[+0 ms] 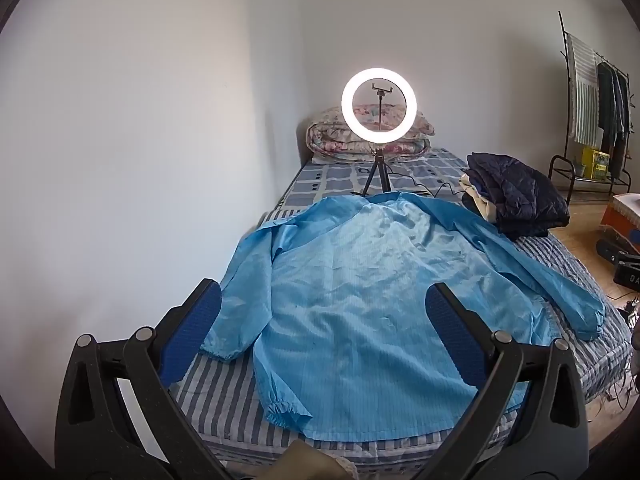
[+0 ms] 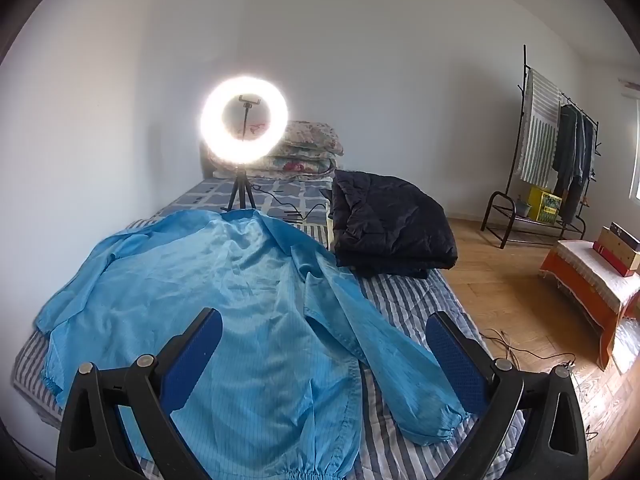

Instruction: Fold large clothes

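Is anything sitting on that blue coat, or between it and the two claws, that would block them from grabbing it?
Nothing visible does. The blue coat lies spread flat on the striped bed, bare on top. The dark folded jacket and ring light sit beyond it. Both the left gripper and right gripper hover open above.

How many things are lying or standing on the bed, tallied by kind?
Blue coats spread flat: 1
Dark folded jackets: 1
Light garments under the dark jacket: 1, partly hidden
Floral quilts, folded: 1
Ring lights on tripod: 1
Total: 5
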Available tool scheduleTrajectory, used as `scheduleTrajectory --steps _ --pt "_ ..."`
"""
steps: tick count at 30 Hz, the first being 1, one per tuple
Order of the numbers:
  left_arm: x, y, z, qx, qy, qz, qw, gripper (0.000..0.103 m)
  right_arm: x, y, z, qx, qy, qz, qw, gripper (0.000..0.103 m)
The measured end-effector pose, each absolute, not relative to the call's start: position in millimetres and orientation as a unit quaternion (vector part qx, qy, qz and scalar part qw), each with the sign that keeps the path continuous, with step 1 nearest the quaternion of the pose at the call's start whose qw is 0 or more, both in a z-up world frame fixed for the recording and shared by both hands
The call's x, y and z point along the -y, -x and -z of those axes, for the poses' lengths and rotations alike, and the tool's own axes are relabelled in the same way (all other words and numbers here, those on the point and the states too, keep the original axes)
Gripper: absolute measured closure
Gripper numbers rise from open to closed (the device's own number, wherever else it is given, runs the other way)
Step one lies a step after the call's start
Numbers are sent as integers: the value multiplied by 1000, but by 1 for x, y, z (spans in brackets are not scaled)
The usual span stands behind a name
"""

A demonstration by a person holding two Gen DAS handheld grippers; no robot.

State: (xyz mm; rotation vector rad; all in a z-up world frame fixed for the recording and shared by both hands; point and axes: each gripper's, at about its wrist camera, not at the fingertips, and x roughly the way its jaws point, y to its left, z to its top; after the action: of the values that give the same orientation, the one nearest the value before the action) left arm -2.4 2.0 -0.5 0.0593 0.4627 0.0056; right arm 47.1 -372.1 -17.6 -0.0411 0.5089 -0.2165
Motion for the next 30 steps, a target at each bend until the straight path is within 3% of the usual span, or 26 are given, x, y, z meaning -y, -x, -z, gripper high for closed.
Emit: scheduleTrajectory --steps 30 --pt "-9 -3 -7 -222 -26 -6 975 0 371 -47 16 -249 21 107 962 0"
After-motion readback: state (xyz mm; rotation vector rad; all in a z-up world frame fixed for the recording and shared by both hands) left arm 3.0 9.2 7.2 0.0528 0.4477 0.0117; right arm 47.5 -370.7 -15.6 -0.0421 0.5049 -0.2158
